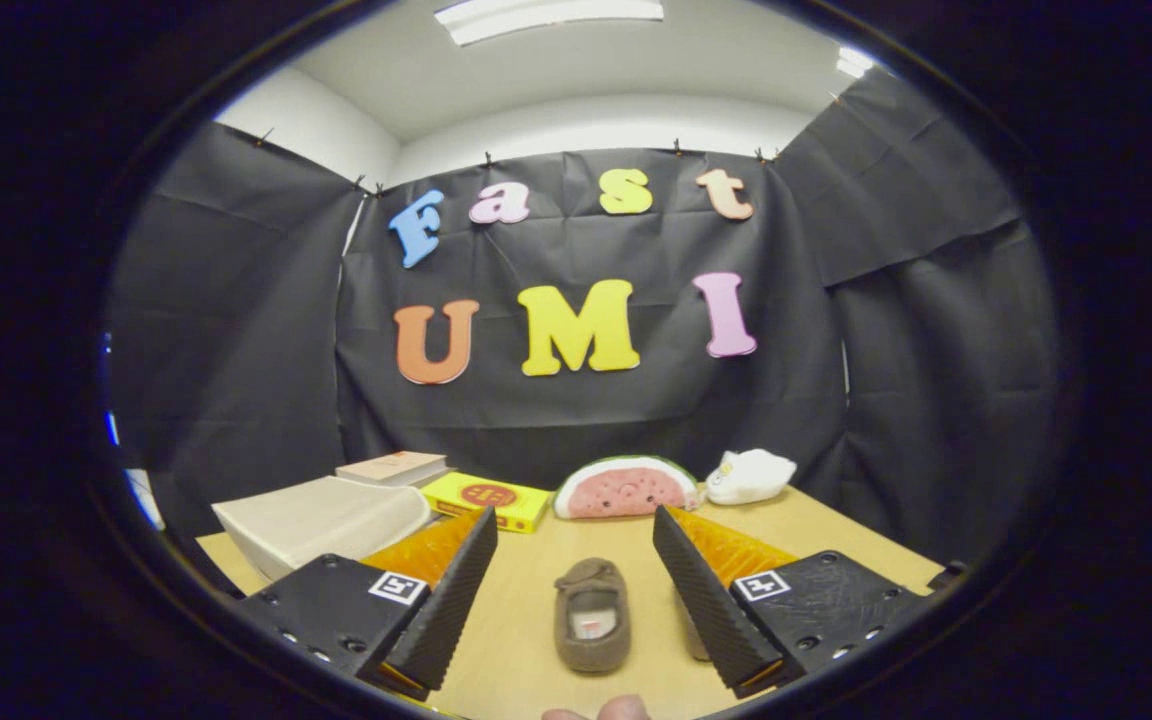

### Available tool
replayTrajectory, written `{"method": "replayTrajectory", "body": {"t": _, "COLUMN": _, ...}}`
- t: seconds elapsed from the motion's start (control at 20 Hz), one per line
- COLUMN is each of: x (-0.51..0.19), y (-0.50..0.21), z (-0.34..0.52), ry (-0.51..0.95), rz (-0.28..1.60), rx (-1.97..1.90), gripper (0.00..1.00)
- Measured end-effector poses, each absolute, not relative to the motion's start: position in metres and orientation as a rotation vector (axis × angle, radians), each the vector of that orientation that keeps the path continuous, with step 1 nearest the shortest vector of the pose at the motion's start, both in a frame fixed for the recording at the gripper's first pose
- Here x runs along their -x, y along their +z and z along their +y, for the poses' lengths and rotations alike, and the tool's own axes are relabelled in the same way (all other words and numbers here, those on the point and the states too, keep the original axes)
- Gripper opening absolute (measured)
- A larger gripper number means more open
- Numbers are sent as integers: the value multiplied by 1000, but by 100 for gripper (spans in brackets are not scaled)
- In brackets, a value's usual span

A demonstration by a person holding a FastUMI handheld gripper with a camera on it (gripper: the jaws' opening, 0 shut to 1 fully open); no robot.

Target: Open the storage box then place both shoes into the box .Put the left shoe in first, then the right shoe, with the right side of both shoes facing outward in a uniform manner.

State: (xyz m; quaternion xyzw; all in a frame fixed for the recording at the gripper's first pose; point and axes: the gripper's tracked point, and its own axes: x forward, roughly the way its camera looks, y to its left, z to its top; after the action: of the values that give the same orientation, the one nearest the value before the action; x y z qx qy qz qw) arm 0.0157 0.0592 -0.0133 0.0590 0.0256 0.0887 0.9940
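Brown soft fabric slipper [591, 614] lies flat on the light wooden table [836, 530], opening up, between the two fingers of the gripper [574, 580], touching neither. A second shoe seems to peek out just behind the right finger, mostly hidden. The jaws stand wide, holding nothing.

Handling guess: light, floppy, fuzzy, not fragile; the walls will squash under pressure. Best hold is probably across the firmer heel rim or side wall (not the limp toe top).

Far left sits a pale translucent plastic storage box [321, 520], lid apparently on, so opening likely comes first. Behind it a tan book [394, 466]; to the right, a yellow flat box [486, 498], a watermelon-slice plush [626, 488] and a white plush toy [748, 474]. Fingertips of a hand [598, 711] show at the near edge.
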Motion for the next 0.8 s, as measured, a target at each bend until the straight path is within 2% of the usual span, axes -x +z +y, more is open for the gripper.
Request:
{"method": "replayTrajectory", "body": {"t": 0.2, "x": -28, "y": -21, "z": 110, "ry": 311, "rz": 83, "rx": -227, "gripper": 95}}
{"method": "replayTrajectory", "body": {"t": 0.55, "x": -48, "y": -59, "z": 214, "ry": 538, "rz": 254, "rx": -424, "gripper": 95}}
{"method": "replayTrajectory", "body": {"t": 0.8, "x": -64, "y": -90, "z": 257, "ry": 623, "rz": 379, "rx": -532, "gripper": 95}}
